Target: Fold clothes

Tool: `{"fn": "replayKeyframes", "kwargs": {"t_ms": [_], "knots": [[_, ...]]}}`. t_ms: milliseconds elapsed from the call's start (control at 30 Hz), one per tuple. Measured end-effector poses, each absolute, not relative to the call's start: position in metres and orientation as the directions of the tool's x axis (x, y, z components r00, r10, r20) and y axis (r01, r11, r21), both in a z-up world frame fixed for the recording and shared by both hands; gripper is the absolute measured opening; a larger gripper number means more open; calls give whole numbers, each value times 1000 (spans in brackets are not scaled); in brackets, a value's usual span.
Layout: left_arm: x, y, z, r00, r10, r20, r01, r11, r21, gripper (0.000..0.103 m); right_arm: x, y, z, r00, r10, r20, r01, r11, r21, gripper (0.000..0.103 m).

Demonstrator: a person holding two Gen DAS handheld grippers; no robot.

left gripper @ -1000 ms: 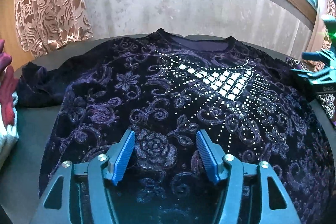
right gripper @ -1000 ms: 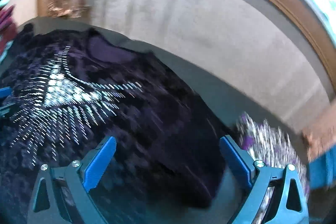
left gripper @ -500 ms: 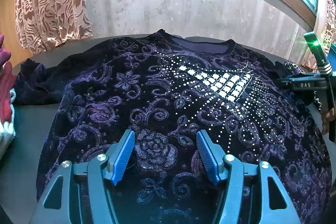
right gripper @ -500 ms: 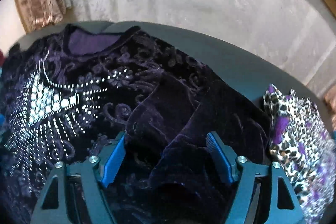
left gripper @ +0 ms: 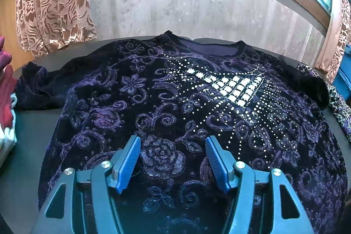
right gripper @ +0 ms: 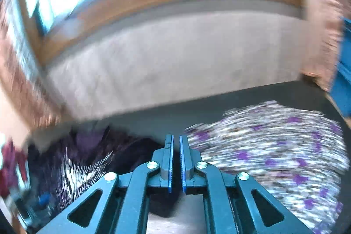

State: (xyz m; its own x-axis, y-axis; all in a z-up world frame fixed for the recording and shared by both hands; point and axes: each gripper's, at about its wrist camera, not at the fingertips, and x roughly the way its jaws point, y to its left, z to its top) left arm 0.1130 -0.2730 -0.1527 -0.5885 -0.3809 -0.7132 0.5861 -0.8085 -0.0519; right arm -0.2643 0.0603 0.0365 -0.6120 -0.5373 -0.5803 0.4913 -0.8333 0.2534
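Item: dark purple velvet top with rhinestone front (left gripper: 175, 106), flat on dark round table (left gripper: 28, 146). Your left gripper (left gripper: 173, 159) hovers, jaws apart. Your right gripper (right gripper: 176, 159): jaws nearly together, contents unclear. Risk: slick velvet slips, dragging the neighbouring leopard-print purple garment (right gripper: 274, 157).

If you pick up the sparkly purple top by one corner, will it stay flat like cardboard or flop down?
It would probably flop. The top looks like soft velvet, and its left sleeve already lies bunched and wrinkled on the table. The shiny studs may make the chest a bit heavier, so that part might sag most.
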Motion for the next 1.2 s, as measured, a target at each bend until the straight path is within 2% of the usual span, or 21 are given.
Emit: {"fn": "replayKeyframes", "kwargs": {"t_ms": [67,100,167,233,267,300,367,533,633,867,933,967,1067,1200], "knots": [[113,-273,-153,-586,-383,-714,587,-808,-48,63,-275,112,38,-661,-477,-579,387,-878,281,6],[113,-272,-153,-585,-385,-714,588,-808,-46,63,-279,130,35,-663,-453,-596,349,-892,289,10],[112,-272,-153,-583,-387,-715,590,-806,-44,63,-276,148,26,-653,-435,-620,340,-900,273,11],[111,-271,-153,-579,-391,-715,591,-806,-37,63,-266,133,13,-614,-457,-644,402,-883,243,18],[111,-270,-153,-577,-394,-716,592,-805,-34,64,-259,118,6,-585,-479,-654,445,-864,235,33],[111,-270,-153,-575,-396,-716,593,-805,-31,64,-251,102,-1,-553,-503,-664,489,-842,230,59],[111,-270,-152,-574,-396,-717,593,-805,-31,64,-234,68,-13,-498,-551,-670,572,-789,224,82],[112,-272,-152,-579,-390,-716,591,-806,-38,64,-182,-57,-28,-326,-644,-692,823,-553,126,82],[113,-273,-153,-582,-386,-716,591,-806,-45,64,-159,-118,-43,-257,-627,-735,903,-427,49,81],[114,-275,-154,-595,-372,-712,590,-805,-72,64,-194,-171,-100,-222,-483,-847,904,-426,6,78],[115,-275,-154,-597,-370,-711,590,-804,-76,64,-205,-171,-112,-219,-439,-871,890,-457,7,64],[115,-275,-154,-597,-371,-711,590,-803,-77,64,-211,-170,-118,-217,-417,-883,881,-472,6,49],[115,-275,-154,-598,-371,-710,592,-802,-80,64,-220,-161,-111,-218,-427,-878,852,-521,42,13],[114,-275,-154,-597,-373,-711,594,-801,-79,65,-226,-133,-73,-273,-505,-818,811,-579,86,11]]}}
